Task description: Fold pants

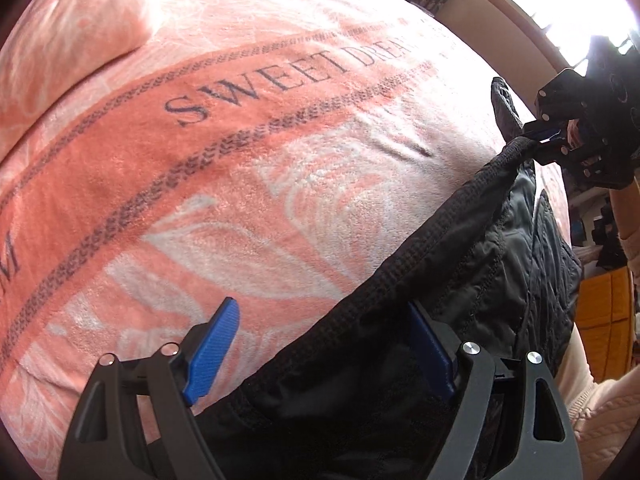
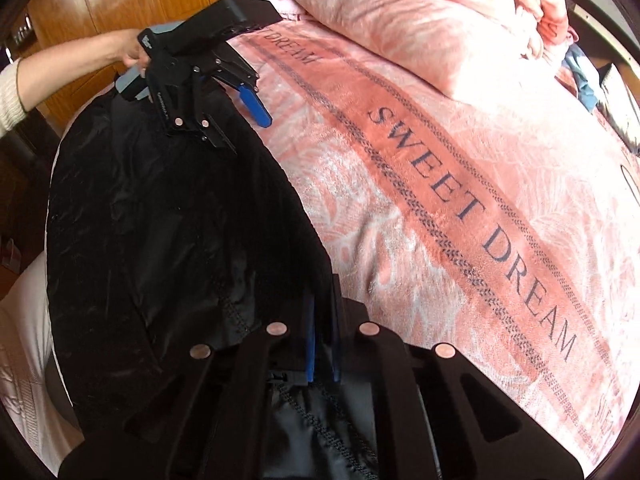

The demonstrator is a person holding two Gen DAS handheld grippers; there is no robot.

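Now, scene: black pants at near edge of bed, over pink "SWEET DREAM" blanket; pillow at far end.
Left tongs: wide open; waistband edge between blue pads, no grip yet.
Right tongs: pressed together on waistband corner, fabric pinched between pads.
Pants position: waistband stretched between both tongs; body hanging toward person, off blanket.
Key relation: waistband long axis along bed edge, from left tongs to right tongs; left nearer the ungripped corner.
Next, judged: closing of left tongs, then lifting and laying flat onto blanket.
Risk: slippery fabric, one-sided sag.
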